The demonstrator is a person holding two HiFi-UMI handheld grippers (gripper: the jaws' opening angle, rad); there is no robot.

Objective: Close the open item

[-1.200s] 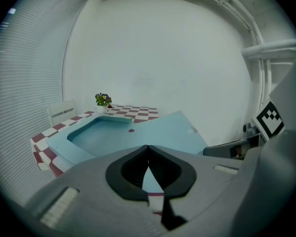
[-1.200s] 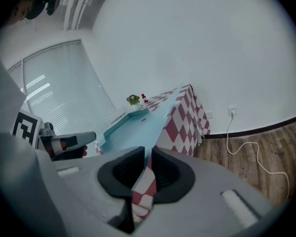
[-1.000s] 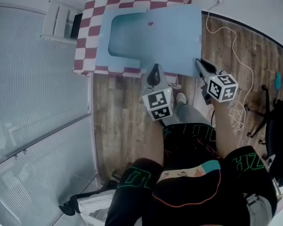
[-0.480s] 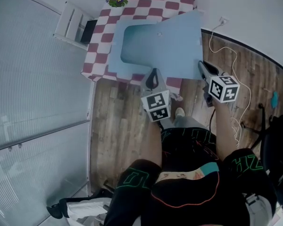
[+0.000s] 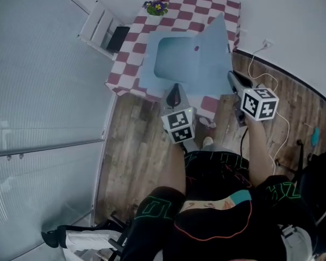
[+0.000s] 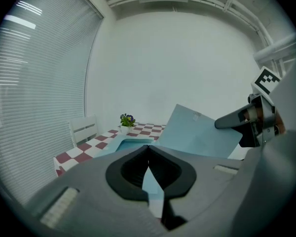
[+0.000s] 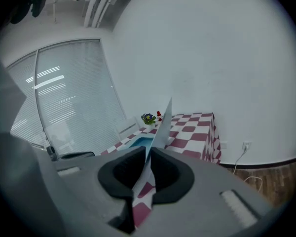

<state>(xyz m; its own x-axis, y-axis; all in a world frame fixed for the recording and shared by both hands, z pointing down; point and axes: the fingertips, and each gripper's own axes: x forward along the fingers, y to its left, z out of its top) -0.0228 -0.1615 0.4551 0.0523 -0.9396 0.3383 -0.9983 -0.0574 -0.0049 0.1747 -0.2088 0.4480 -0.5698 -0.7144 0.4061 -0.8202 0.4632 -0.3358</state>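
Slippage is the main worry: right gripper (image 5: pixel 232 76) has its jaws nearly together, pinching only the thin free edge of the lid panel (image 5: pixel 213 48), which runs edge-on between the pads in the right gripper view. Swing it over too fast and the sheet prob. slides out or bows, dropping back open. Left gripper (image 5: pixel 174 89) is likewise narrow, w/ a thin blue strip between its pads, apparently the near edge of the blue case (image 5: pixel 176 64). If that hold is weak, the case could skid on the checked tablecloth (image 5: pixel 127 61) toward the flower pot (image 5: pixel 155 6) at the far corner. Case lies on the table's near part, just ahead of both grippers, its well facing up. Long axis, in the head view, runs approx left-right across the table. Lid panel tilts up on the right side, free corner pointing up and away, so closing looks like folding it leftward over the well — exact hinge line can't be told.
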